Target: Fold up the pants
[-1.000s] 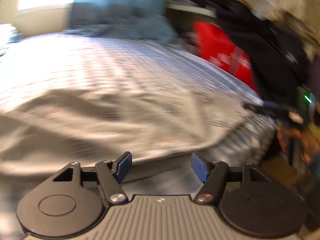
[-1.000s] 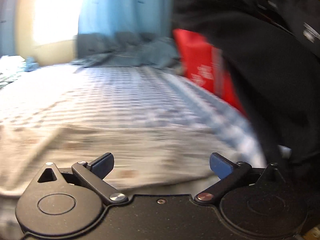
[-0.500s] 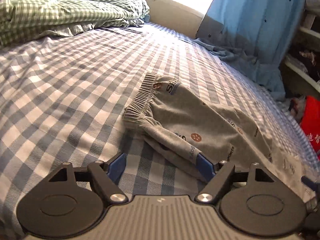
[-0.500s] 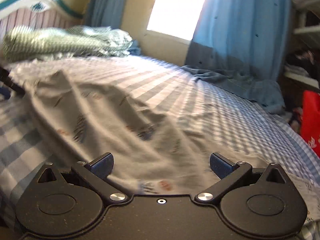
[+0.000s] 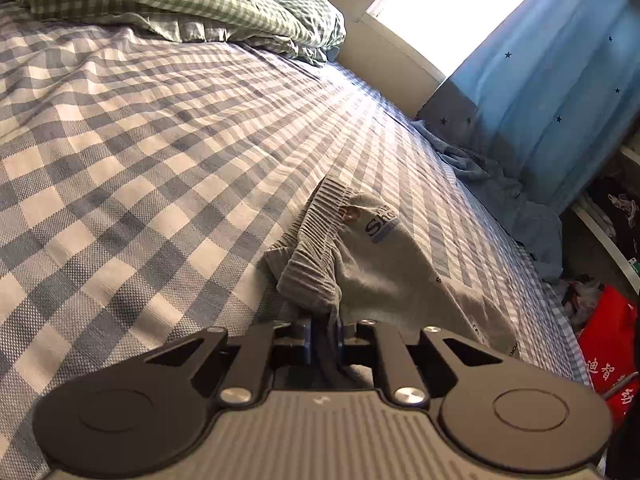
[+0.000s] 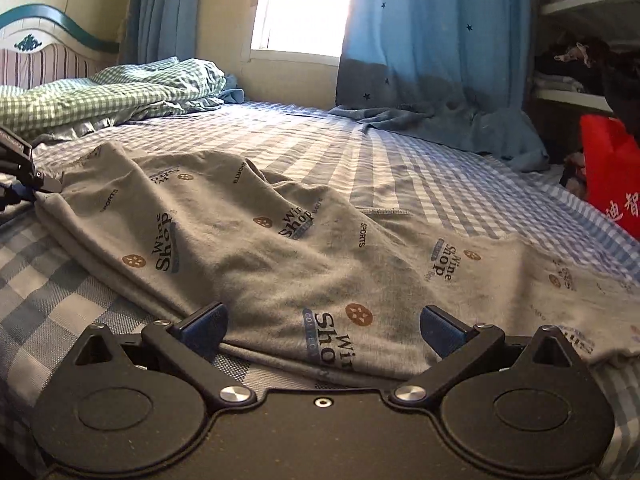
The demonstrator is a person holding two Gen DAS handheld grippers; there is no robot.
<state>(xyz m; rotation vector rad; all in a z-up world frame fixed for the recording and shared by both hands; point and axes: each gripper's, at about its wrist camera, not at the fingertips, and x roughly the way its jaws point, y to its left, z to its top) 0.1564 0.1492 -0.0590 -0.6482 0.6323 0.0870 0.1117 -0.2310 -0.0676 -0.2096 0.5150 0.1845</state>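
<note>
Pinching pants, left fingers just closed.

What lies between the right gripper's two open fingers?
In the right wrist view, the grey pants lie between the right gripper fingers, untouched, on the checked bedsheet.

One pants, two tools.
</note>
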